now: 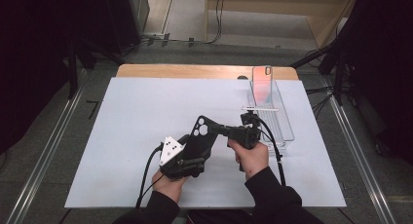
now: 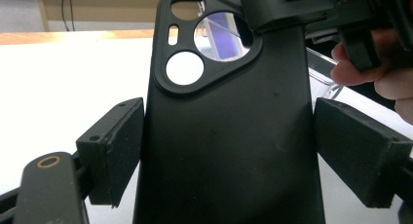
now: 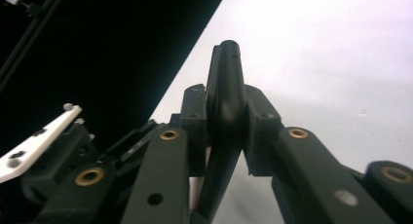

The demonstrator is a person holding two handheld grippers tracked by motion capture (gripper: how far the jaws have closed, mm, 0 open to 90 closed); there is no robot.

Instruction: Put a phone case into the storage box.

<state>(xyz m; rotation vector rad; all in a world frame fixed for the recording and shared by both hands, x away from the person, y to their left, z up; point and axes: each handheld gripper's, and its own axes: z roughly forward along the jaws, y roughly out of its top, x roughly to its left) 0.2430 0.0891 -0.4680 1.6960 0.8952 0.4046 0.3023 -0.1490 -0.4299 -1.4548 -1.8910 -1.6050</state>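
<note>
Up close, a black phone case (image 1: 200, 136) hangs between two hand-held grippers above a white mat (image 1: 131, 117), near the mat's front edge. The left gripper (image 1: 187, 161), nearest the person, has the case's lower end between its jaws: in the left gripper view the case (image 2: 229, 136) fills the gap, one pad against its edge, the other just beside it, so a firm grip cannot be told. The right gripper (image 1: 225, 130) reaches in from the mat's right half and clamps the case's upper corner, beside the camera cut-outs; the right gripper view shows its pads (image 3: 260, 131) pressed on both faces of the thin edge (image 3: 226, 97). Farther back, by the mat's right edge, a clear rack (image 1: 275, 119) holds a second, shiny case (image 1: 262, 83) standing upright at its far end.
</note>
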